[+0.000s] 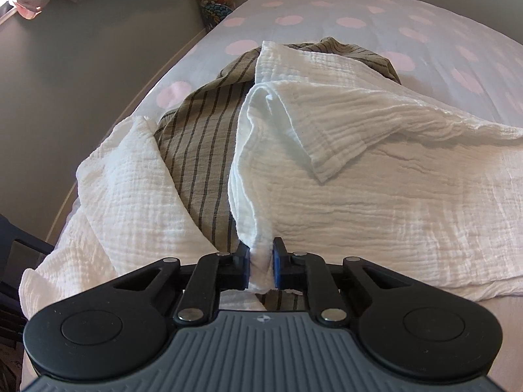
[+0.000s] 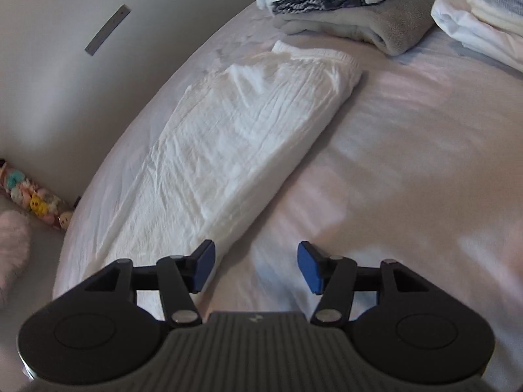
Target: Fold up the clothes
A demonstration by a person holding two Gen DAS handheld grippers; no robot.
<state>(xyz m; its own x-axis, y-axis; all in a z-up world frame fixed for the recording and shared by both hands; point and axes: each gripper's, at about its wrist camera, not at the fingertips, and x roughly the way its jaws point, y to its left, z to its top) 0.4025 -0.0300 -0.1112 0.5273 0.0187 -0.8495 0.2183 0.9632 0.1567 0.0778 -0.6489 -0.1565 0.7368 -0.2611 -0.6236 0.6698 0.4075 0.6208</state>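
Left wrist view: the left hand-held gripper (image 1: pixel 261 263) pinches a white muslin garment's (image 1: pixel 376 196) hem, its length running rightward across the bed (image 1: pixel 425 23). The right hand-held gripper (image 2: pixel 256 268) hangs spread beside folded white trousers (image 2: pixel 235 140) angling away.

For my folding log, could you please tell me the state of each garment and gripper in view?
left gripper: jaws shut on white muslin garment.
white muslin garment: rumpled, unfolded.
striped garment: crumpled, partly covered.
right gripper: jaws open, empty.
white trousers: folded lengthwise, flat.
stacked clothes: folded.
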